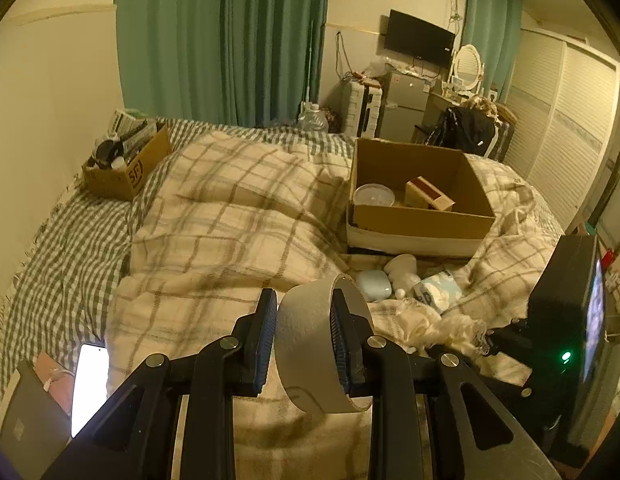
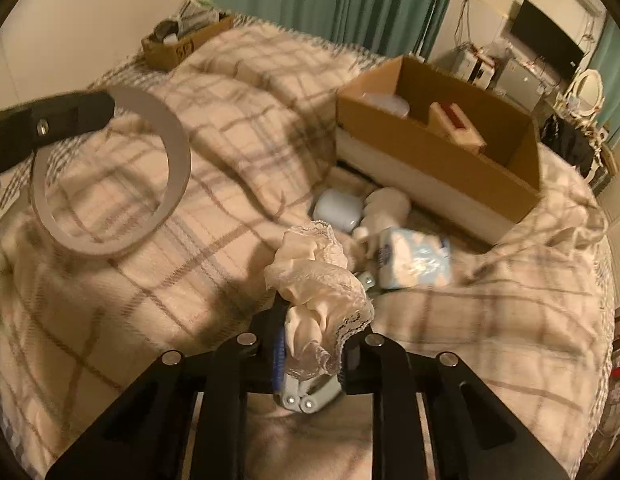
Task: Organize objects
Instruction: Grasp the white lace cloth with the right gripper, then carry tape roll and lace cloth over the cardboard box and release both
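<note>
My left gripper (image 1: 303,344) is shut on the wall of a white tape roll (image 1: 305,344) and holds it above the plaid blanket; the roll also shows in the right wrist view (image 2: 109,168). My right gripper (image 2: 314,344) is shut on a cream lace scrunchie (image 2: 318,292), lifted off the bed. An open cardboard box (image 1: 418,220) lies ahead with a clear round lid (image 1: 373,195) and a wooden box (image 1: 428,196) inside. Before it lie a pale blue case (image 2: 336,208), a white plush toy (image 2: 384,208) and a tissue pack (image 2: 416,260).
A smaller cardboard box (image 1: 125,164) full of items sits at the bed's far left corner. A lit phone (image 1: 89,384) and a grey notebook (image 1: 29,416) lie at the left. The right gripper's body (image 1: 566,304) shows at the right. A fridge (image 1: 404,106) and wardrobe (image 1: 562,120) stand beyond the bed.
</note>
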Action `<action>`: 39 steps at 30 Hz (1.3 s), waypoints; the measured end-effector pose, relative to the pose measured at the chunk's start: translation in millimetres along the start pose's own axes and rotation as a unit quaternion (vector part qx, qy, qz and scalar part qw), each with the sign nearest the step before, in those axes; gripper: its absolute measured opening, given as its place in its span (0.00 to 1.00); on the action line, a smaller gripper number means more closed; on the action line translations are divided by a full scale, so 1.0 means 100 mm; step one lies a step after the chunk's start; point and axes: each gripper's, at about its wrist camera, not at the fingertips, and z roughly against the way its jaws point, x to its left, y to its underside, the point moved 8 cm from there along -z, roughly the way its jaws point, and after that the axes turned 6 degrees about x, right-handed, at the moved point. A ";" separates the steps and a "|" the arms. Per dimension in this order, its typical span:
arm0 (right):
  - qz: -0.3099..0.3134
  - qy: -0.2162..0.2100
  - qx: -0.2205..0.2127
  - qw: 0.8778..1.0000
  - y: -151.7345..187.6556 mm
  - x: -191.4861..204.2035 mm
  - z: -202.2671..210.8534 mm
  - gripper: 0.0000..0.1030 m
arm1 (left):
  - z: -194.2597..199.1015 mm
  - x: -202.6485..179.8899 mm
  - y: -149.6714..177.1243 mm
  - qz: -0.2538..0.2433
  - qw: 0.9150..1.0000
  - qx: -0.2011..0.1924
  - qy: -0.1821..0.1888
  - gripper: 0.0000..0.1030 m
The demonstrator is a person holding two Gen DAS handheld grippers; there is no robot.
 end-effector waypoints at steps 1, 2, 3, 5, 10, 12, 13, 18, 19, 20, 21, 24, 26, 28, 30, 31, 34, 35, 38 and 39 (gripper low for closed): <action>-0.001 0.002 -0.008 1.000 -0.01 -0.02 0.07 0.16 | 0.03 -0.02 -0.01 -0.002 1.000 -0.003 0.000 0.26; -0.001 0.005 -0.016 1.000 -0.03 -0.03 0.16 0.16 | 0.09 -0.04 -0.02 -0.004 1.000 -0.008 0.001 0.26; 0.000 0.009 -0.023 1.000 -0.04 -0.05 0.22 0.16 | 0.12 -0.06 -0.03 -0.006 1.000 -0.011 0.002 0.26; 0.001 0.018 -0.042 0.999 -0.08 -0.08 0.40 0.15 | 0.21 -0.09 -0.05 -0.008 1.000 -0.018 0.005 0.26; -0.002 0.033 -0.089 0.995 -0.20 -0.20 0.86 0.15 | 0.38 -0.16 -0.15 -0.010 0.999 -0.036 0.014 0.26; -0.003 0.039 -0.103 0.994 -0.24 -0.26 1.00 0.14 | 0.43 -0.20 -0.22 -0.011 0.999 -0.044 0.018 0.26; -0.005 0.043 -0.114 0.993 -0.28 -0.30 1.12 0.14 | 0.46 -0.22 -0.30 -0.010 0.998 -0.052 0.017 0.26; -0.007 0.060 -0.156 0.986 -0.51 -0.49 1.52 0.13 | 0.57 -0.39 -0.65 -0.020 0.996 -0.083 0.017 0.26; -0.007 0.062 -0.169 0.984 -0.59 -0.55 1.63 0.13 | 0.60 -0.44 -0.73 -0.024 0.996 -0.089 0.020 0.26; -0.008 0.066 -0.177 0.982 -0.65 -0.59 1.69 0.13 | 0.62 -0.49 -0.83 -0.027 0.995 -0.096 0.025 0.26; -0.010 0.072 -0.185 0.980 -0.71 -0.64 1.75 0.13 | 0.64 -0.53 -0.91 -0.029 0.994 -0.101 0.028 0.26; -0.018 0.084 -0.207 0.975 -0.94 -0.82 1.90 0.12 | 0.64 -0.73 -1.20 -0.043 0.991 -0.115 0.046 0.26; -0.024 0.087 -0.213 0.973 -1.08 -0.94 1.92 0.12 | 0.57 -0.83 -1.35 -0.050 0.991 -0.116 0.052 0.26; -0.034 0.095 -0.214 0.972 -1.24 -1.10 1.87 0.12 | 0.45 -0.90 -1.47 -0.054 0.991 -0.114 0.054 0.26; -0.042 0.096 -0.210 0.972 -1.38 -1.25 1.76 0.12 | 0.28 -0.97 -1.59 -0.055 0.992 -0.105 0.049 0.26; -0.045 0.096 -0.207 0.973 -1.43 -1.33 1.70 0.12 | 0.18 -1.01 -1.64 -0.060 0.992 -0.100 0.048 0.26; -0.054 0.097 -0.195 0.974 -1.61 -1.55 1.47 0.12 | -0.13 -1.13 -1.78 -0.070 0.993 -0.084 0.046 0.26; -0.057 0.096 -0.191 0.975 -1.67 -1.61 1.38 0.12 | -0.27 -1.19 -1.84 -0.075 0.993 -0.079 0.044 0.26; -0.063 0.093 -0.172 0.979 -1.84 -1.82 1.02 0.11 | -0.60 -1.28 -1.97 -0.082 0.993 -0.070 0.044 0.26; -0.065 0.091 -0.166 0.980 -1.87 -1.88 0.91 0.11 | -0.72 -1.30 -1.97 -0.082 0.994 -0.065 0.043 0.26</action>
